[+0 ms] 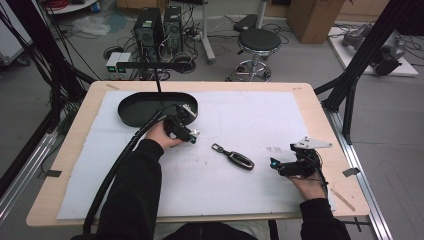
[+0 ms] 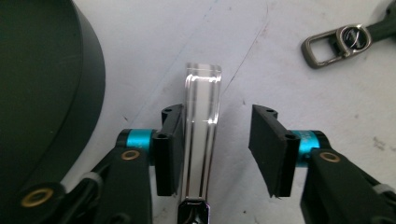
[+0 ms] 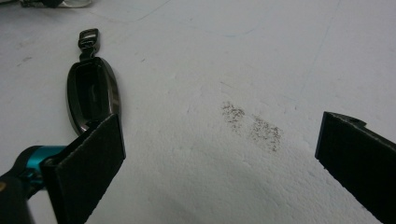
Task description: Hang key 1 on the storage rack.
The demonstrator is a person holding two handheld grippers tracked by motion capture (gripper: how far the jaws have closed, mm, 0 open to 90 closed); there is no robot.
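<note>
A clear, narrow plastic piece point(image 2: 201, 126) stands between the jaws of my left gripper point(image 2: 217, 119). It lies against the left pad point(image 2: 170, 149), while a gap separates it from the right pad point(image 2: 271, 149). In the high view this gripper point(image 1: 191, 135) sits just right of the black oval tray point(image 1: 135, 107). A dark key fob shell point(image 1: 234, 157) with a metal loop point(image 2: 336, 44) lies at mid table. My right gripper point(image 1: 274, 164) rests to its right, jaws wide apart and empty point(image 3: 222, 135). The hollow shell point(image 3: 92, 93) lies beyond its left pad.
A white foam sheet point(image 1: 240, 115) covers the wooden table point(image 1: 320, 115). The tray's wall point(image 2: 42, 93) rises close on the left of my left gripper. A small dark smudge point(image 3: 252, 123) marks the sheet ahead of the right gripper. A cable point(image 1: 115, 170) trails from the left gripper.
</note>
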